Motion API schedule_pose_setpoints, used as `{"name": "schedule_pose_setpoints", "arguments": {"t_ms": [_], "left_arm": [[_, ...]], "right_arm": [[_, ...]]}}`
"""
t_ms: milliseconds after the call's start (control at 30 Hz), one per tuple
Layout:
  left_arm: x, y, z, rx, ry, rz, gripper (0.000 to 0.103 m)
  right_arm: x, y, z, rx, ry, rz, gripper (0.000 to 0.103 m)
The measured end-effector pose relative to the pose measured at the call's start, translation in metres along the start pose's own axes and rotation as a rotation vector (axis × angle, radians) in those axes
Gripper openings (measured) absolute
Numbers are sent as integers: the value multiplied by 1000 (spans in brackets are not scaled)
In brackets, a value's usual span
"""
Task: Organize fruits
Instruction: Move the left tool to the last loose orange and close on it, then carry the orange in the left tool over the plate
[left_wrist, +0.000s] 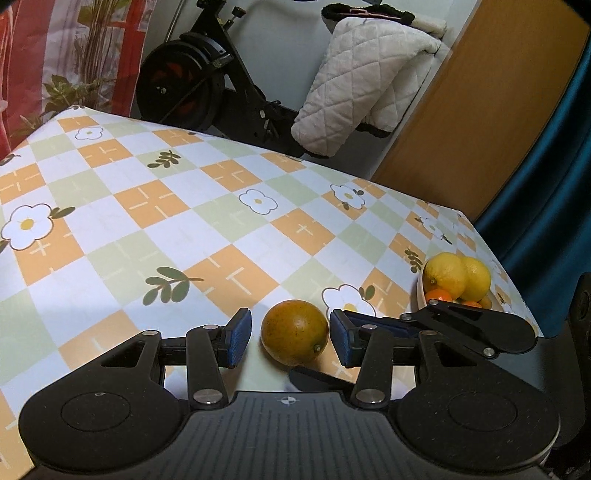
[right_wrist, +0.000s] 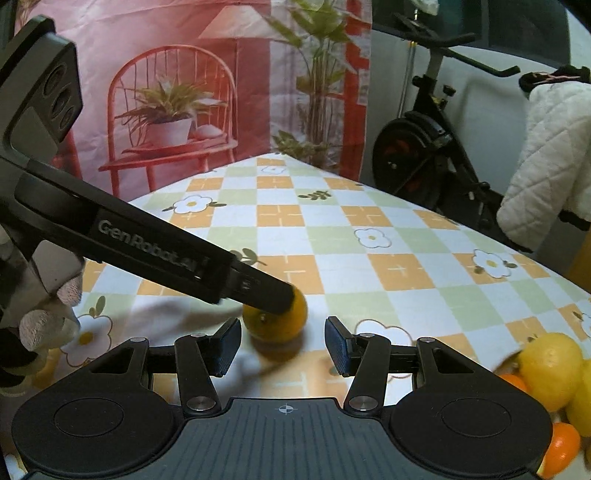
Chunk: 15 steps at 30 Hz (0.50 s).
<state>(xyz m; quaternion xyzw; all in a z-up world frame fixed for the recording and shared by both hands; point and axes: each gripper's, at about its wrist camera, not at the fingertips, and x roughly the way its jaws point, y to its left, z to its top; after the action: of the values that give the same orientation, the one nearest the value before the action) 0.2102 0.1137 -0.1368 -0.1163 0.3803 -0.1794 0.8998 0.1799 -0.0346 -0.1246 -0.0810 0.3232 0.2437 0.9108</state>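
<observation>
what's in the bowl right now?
The bowl holds two lemons stacked on top and small orange fruits beneath. Its near side is hidden behind the right tongs, so a full count isn't possible. One brownish orange sits outside on the table.

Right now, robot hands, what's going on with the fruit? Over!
Left gripper open around the orange, not gripping yet. Right gripper open, empty, close beside it. Lemons in the bowl. Nothing in the way.
</observation>
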Motion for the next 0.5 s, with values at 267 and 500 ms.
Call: {"name": "schedule_pose_setpoints", "arguments": {"t_ms": [267, 500], "left_arm": [[10, -1, -1, 0, 9, 8, 49], [10, -8, -4, 29, 7, 6, 46]], "right_arm": [[11, -2, -1, 21, 11, 9, 46], [15, 0, -2, 28, 11, 8, 39]]}}
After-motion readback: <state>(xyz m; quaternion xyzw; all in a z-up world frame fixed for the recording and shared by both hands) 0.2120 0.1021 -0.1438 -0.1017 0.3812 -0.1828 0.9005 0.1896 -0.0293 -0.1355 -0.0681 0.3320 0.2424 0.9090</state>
